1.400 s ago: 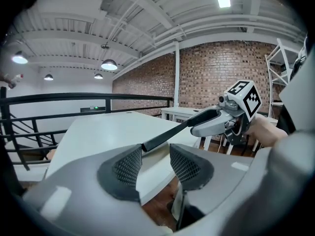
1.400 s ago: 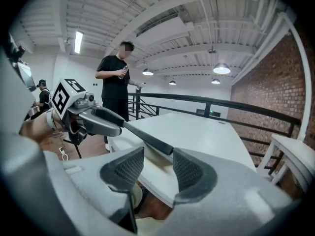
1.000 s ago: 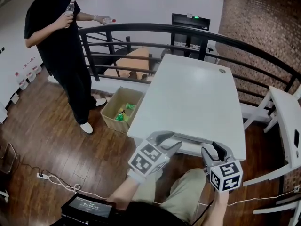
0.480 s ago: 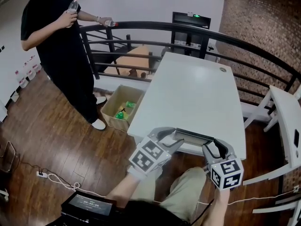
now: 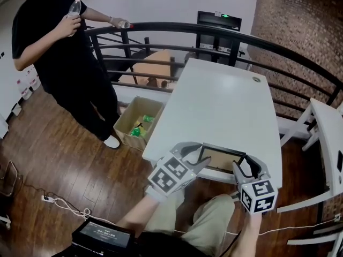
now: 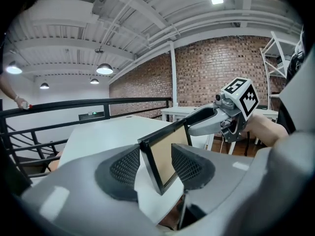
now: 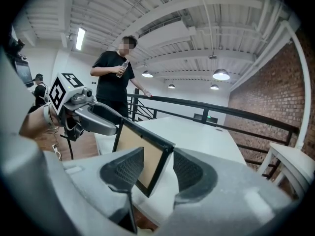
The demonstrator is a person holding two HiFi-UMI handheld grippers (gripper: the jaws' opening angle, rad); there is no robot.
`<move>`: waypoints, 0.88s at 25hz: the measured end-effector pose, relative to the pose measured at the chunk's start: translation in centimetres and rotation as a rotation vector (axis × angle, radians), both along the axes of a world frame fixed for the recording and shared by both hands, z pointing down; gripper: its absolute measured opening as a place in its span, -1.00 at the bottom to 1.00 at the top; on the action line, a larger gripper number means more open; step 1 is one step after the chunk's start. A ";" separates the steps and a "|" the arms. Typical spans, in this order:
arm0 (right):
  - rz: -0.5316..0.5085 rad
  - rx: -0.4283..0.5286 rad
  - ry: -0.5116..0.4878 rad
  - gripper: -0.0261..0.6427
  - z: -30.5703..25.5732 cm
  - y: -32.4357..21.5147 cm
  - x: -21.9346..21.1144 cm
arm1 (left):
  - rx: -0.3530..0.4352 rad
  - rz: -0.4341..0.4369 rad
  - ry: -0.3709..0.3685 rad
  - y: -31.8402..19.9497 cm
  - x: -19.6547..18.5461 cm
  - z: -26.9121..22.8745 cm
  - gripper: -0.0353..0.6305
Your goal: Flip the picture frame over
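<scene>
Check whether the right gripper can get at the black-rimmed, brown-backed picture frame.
Probably yes: the black-rimmed picture frame stands tilted between the right gripper's jaws at the white table's near edge, with nothing blocking it.

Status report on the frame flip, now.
Left tongs and right tongs each clamped on an end of the picture frame. Frame tilted up at the near edge of the table. Nothing in its way.

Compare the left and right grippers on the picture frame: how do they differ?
The left gripper holds the picture frame at its left end, the right gripper at its right end. The left gripper angles in diagonally in the head view; the right gripper points nearly straight ahead. Both have a corner of the tilted frame between their jaws.
</scene>
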State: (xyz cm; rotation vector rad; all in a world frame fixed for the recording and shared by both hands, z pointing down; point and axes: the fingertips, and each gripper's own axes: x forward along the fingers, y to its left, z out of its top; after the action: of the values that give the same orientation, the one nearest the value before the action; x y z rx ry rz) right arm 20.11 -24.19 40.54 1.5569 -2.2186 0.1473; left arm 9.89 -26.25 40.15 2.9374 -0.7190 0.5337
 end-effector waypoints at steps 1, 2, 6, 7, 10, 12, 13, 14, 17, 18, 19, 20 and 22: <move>0.001 -0.002 0.000 -0.42 0.1 -0.5 0.1 | 0.001 -0.001 -0.004 -0.4 0.1 0.1 -0.29; 0.003 -0.004 -0.001 -0.41 0.3 -0.9 0.2 | 0.003 -0.003 -0.007 -0.9 0.3 0.3 -0.28; 0.010 -0.021 -0.004 -0.40 1.4 -2.4 0.8 | 0.009 -0.010 -0.053 -2.7 0.7 1.5 -0.27; 0.013 -0.026 -0.001 -0.40 1.7 -2.7 1.0 | 0.012 -0.009 -0.069 -3.1 1.0 1.8 -0.27; 0.016 -0.045 0.006 -0.39 2.5 -3.8 1.8 | 0.006 0.001 -0.115 -4.0 1.8 2.7 -0.23; 0.012 -0.059 -0.013 -0.38 2.9 -4.3 1.9 | 0.000 0.003 -0.149 -4.5 2.1 3.2 -0.20; 0.009 -0.065 -0.026 -0.38 3.1 -4.6 2.0 | -0.004 0.000 -0.164 -4.9 2.3 3.5 -0.18; 0.008 -0.072 -0.038 -0.38 3.3 -4.8 2.1 | -0.010 -0.004 -0.178 -5.2 2.4 3.7 -0.18; 0.009 -0.088 -0.063 -0.38 3.7 -5.5 2.4 | -0.031 -0.015 -0.206 -6.1 2.8 4.3 -0.17; 0.012 -0.093 -0.069 -0.38 3.8 -5.6 2.5 | -0.037 -0.017 -0.211 -6.2 2.9 4.4 -0.17; 0.016 -0.098 -0.075 -0.38 3.9 -5.8 2.6 | -0.041 -0.017 -0.213 -6.4 3.0 4.5 -0.17; 0.021 -0.102 -0.079 -0.38 4.0 -6.0 2.7 | -0.043 -0.017 -0.215 -6.6 3.1 4.5 -0.17; 0.029 -0.112 -0.087 -0.38 4.1 -6.4 2.9 | -0.050 -0.019 -0.216 -7.0 3.3 4.6 -0.16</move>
State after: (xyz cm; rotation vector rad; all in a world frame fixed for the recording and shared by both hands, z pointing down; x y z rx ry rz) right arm 22.98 -30.57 44.66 1.5495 -2.2134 0.3479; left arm 13.18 -33.23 44.78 2.8516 -0.7410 0.8633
